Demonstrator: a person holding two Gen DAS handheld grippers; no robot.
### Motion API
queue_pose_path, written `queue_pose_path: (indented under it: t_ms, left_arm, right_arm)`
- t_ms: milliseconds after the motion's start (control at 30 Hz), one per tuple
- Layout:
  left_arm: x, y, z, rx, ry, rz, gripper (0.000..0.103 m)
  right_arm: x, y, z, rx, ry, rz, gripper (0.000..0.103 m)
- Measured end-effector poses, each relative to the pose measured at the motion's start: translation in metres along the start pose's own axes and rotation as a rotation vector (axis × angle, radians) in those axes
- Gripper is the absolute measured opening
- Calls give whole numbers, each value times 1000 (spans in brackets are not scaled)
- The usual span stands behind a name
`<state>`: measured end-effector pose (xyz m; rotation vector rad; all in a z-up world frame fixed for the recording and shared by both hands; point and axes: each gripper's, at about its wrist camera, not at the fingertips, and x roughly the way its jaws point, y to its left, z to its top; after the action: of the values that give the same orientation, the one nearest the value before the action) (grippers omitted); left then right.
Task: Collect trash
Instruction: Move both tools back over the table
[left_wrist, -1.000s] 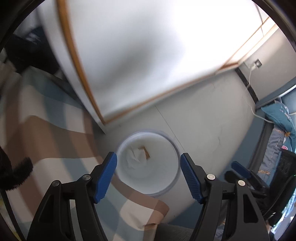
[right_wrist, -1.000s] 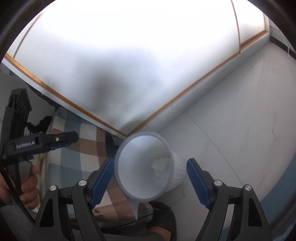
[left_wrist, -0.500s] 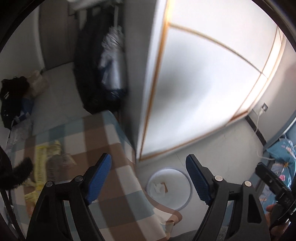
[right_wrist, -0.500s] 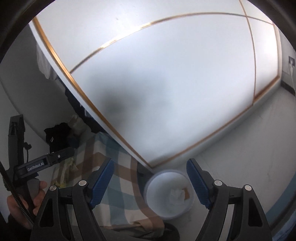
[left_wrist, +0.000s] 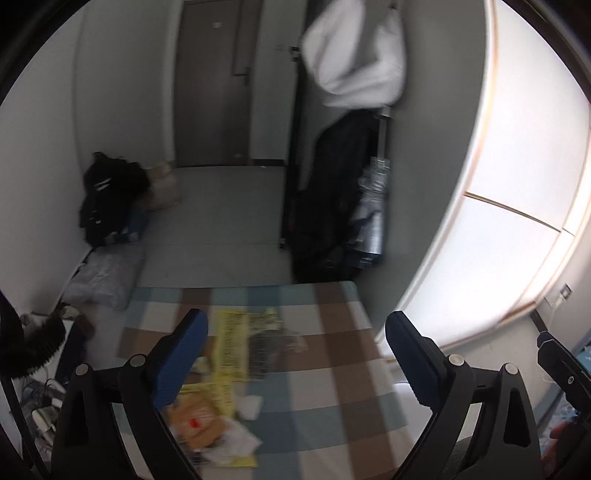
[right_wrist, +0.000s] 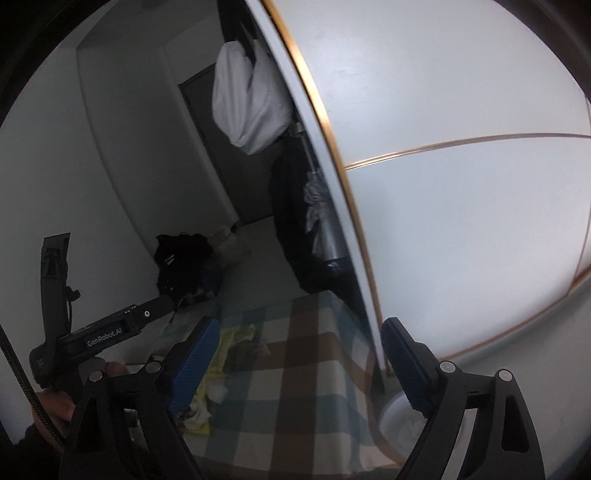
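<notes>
Trash lies on a checked tablecloth (left_wrist: 332, 391): a yellow wrapper (left_wrist: 232, 347), an orange packet (left_wrist: 197, 421), a small white wad (left_wrist: 251, 406) and crumpled white paper (left_wrist: 236, 443). My left gripper (left_wrist: 295, 358) is open and empty above the cloth, right of the trash. My right gripper (right_wrist: 295, 362) is open and empty over the same cloth (right_wrist: 295, 391); the yellow wrapper (right_wrist: 221, 350) and white wad (right_wrist: 218, 391) sit by its left finger. The white bin (right_wrist: 402, 424) with tissue inside shows at lower right, partly hidden by the right finger.
A white wardrobe door with gold trim (left_wrist: 517, 184) stands right of the table. Dark clothes (left_wrist: 336, 199) and a white bag (left_wrist: 354, 55) hang beside it. A black bag (left_wrist: 110, 192) lies on the floor by the wall. The left gripper's body (right_wrist: 103, 332) shows in the right wrist view.
Both grippers have swung up and left, away from the white bin on the floor, to face the table with the trash. Both stay open and empty.
</notes>
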<state>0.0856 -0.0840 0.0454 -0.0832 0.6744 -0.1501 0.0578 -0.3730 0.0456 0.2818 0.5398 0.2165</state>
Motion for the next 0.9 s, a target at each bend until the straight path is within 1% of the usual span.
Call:
queue_pose_path:
  t_ms: [167,233,400,533,633,733,800,900]
  left_arm:
    - [-9,54,-12,-76,-13,70,96]
    - [-17,69,-19,-97,-12,86,96]
    - [-8,116,-35,-151,18,129,96]
    - [-5,146,-49,-184,30,163,96]
    - [-2,166,-58,-224,45,165,96]
    - [0,183,-65,-269,60,164,96]
    - [3,192,-70,-291,68,161,96]
    - [2,203,-76,-298,67,178,96]
  right_arm:
    - [24,57,-14,-75,28,46,91]
    - [33,71,-20,-90,45,58,91]
    - [60,105,-39,-128,115,100,92]
    - [77,126,-57,-166,162,115,92]
    - [95,139,-70,-194,215,120,92]
    - [108,150,-83,-226,245,103,91]
    - [120,159,-94,-256,280,97,91]
    - [134,172,-108,-306,319,95,91]
